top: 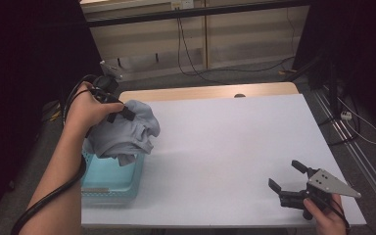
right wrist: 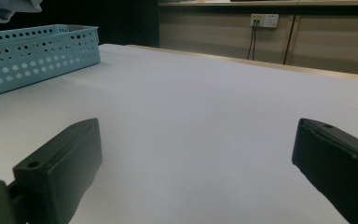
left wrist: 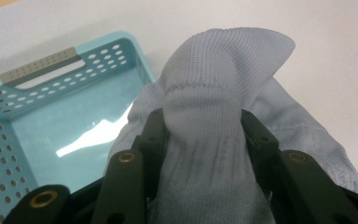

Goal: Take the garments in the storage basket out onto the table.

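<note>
A bunched pale grey knitted garment (top: 127,132) hangs in the air above the light blue perforated basket (top: 108,178) at the table's left edge. My left gripper (top: 120,111) is shut on it; in the left gripper view the cloth (left wrist: 205,116) bulges up between the two black jaws, with the basket (left wrist: 51,116) below and to the left. My right gripper (top: 287,176) rests low near the table's front right corner, open, with nothing between its fingers. In the right gripper view the basket (right wrist: 32,51) stands far off at the left, and a corner of the garment (right wrist: 9,9) shows above it.
A white sheet covers the table (top: 225,147), with a wooden strip (top: 200,92) showing along the far edge. Cables (top: 191,58) lie on the floor behind the table. A black cable trails from my left forearm (top: 54,186).
</note>
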Demonstrator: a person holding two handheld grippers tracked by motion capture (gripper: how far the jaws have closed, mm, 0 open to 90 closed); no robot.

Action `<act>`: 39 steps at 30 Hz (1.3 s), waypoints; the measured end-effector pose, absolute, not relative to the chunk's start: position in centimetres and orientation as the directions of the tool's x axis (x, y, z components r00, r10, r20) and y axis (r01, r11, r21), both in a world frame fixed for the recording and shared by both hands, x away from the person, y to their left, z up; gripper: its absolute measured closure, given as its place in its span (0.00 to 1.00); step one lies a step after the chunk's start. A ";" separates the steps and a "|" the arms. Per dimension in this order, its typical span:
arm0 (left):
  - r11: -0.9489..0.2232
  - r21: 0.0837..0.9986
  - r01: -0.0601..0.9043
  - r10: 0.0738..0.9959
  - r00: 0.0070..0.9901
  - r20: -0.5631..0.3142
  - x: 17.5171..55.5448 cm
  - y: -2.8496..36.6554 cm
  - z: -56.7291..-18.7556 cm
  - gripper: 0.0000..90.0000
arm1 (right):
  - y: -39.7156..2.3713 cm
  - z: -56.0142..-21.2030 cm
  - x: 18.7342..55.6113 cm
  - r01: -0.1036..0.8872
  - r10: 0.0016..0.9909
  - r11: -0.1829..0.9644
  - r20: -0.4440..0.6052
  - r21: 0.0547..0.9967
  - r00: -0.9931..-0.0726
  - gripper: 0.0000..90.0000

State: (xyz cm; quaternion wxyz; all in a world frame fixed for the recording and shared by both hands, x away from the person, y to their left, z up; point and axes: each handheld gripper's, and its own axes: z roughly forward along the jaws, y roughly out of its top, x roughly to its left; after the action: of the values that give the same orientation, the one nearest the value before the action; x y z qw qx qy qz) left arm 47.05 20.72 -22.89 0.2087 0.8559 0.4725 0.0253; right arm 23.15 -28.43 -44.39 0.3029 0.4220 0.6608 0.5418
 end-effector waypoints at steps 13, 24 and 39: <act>-0.502 0.391 0.771 0.777 0.601 -0.187 47.1 16.4 -24.4 0.67 | -28.4 -44.4 23.1 0.227 0.885 0.056 0.057 0.972 -0.462 0.01; -0.515 0.421 0.747 0.745 0.632 -0.211 47.1 13.9 -26.0 0.66 | -28.5 -44.4 23.1 0.228 0.886 0.055 0.057 0.972 -0.460 0.01; -0.511 0.465 0.723 0.716 0.657 -0.235 46.7 11.9 -28.3 0.66 | -28.4 -44.5 23.2 0.233 0.886 0.063 0.053 0.970 -0.461 0.01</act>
State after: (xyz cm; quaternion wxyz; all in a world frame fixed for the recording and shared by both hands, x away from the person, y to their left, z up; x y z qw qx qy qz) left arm 46.69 11.89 -28.25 0.2706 0.8690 0.4141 -0.0061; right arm 23.17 -28.43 -44.45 0.3026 0.4216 0.6634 0.5391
